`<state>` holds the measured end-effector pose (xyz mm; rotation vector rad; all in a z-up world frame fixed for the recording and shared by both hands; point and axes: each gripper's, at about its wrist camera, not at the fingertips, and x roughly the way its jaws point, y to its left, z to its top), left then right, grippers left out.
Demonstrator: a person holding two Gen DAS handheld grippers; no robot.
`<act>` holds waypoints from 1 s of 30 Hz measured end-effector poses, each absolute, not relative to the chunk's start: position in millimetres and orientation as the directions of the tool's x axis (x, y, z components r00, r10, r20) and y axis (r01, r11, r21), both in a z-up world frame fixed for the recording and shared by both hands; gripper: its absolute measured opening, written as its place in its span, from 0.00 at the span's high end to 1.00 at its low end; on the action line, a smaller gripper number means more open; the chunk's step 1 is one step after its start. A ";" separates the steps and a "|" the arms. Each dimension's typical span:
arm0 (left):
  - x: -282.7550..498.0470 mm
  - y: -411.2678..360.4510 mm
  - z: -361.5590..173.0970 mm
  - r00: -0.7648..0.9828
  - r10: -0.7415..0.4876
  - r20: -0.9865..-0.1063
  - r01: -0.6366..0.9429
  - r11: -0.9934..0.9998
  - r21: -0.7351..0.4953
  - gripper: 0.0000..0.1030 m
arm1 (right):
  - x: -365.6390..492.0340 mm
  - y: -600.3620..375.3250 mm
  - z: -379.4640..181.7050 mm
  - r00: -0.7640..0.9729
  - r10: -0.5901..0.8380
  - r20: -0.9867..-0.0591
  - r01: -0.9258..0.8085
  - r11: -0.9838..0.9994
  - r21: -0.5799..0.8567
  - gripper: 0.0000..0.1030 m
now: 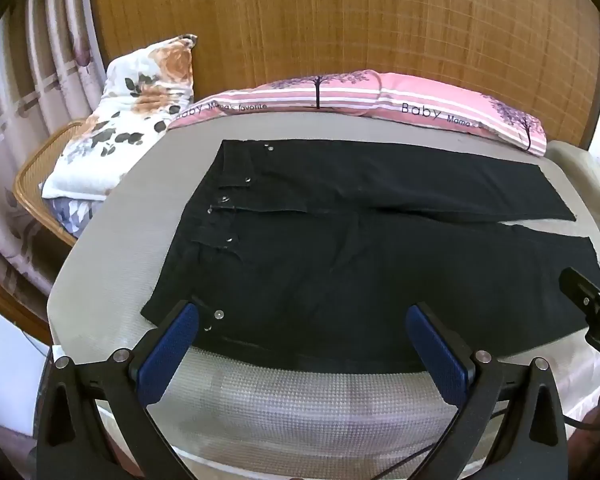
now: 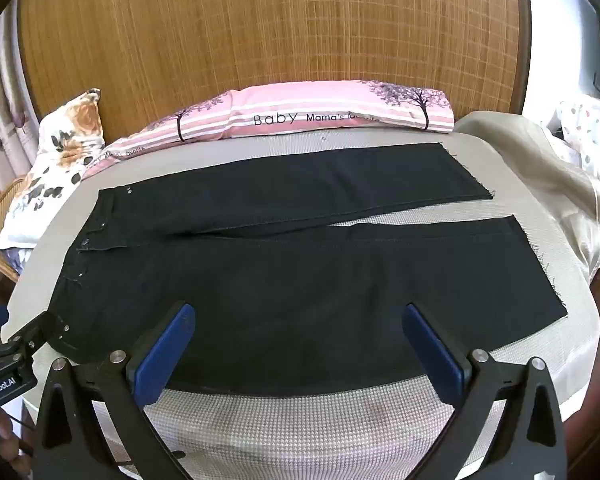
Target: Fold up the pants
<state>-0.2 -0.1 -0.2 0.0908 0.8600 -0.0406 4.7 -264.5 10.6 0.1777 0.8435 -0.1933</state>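
Both grippers, left (image 1: 302,338) and right (image 2: 300,338), spread wide, empty, at near edge of black denim pants (image 2: 284,264) flat on grey bed (image 2: 300,420). Best pinching near leg's long edge, lifting evenly onto far leg.

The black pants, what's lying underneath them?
The black pants lie flat on a grey, waffle-textured cover, which shows all around them. Whatever is beneath that cover is hidden.

Soft even daylight, sharp centre, heavy fisheye curvature, dark vignetted corners.
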 end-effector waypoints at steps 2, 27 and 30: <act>-1.9 -1.2 -0.3 0.651 -0.002 -0.759 0.071 0.996 0.058 0.00 | 4.7 -263.9 10.6 0.651 -0.098 -0.753 0.239 0.968 0.080 0.00; -8.1 -1.7 -11.1 0.643 -0.045 -0.765 0.109 0.993 0.034 0.00 | 1.7 -254.7 7.3 0.660 -0.089 -0.746 0.217 0.973 0.076 0.00; -7.5 -2.3 -11.4 0.639 -0.036 -0.768 0.103 0.994 0.040 0.00 | 1.9 -254.5 7.8 0.659 -0.090 -0.747 0.219 0.973 0.075 0.00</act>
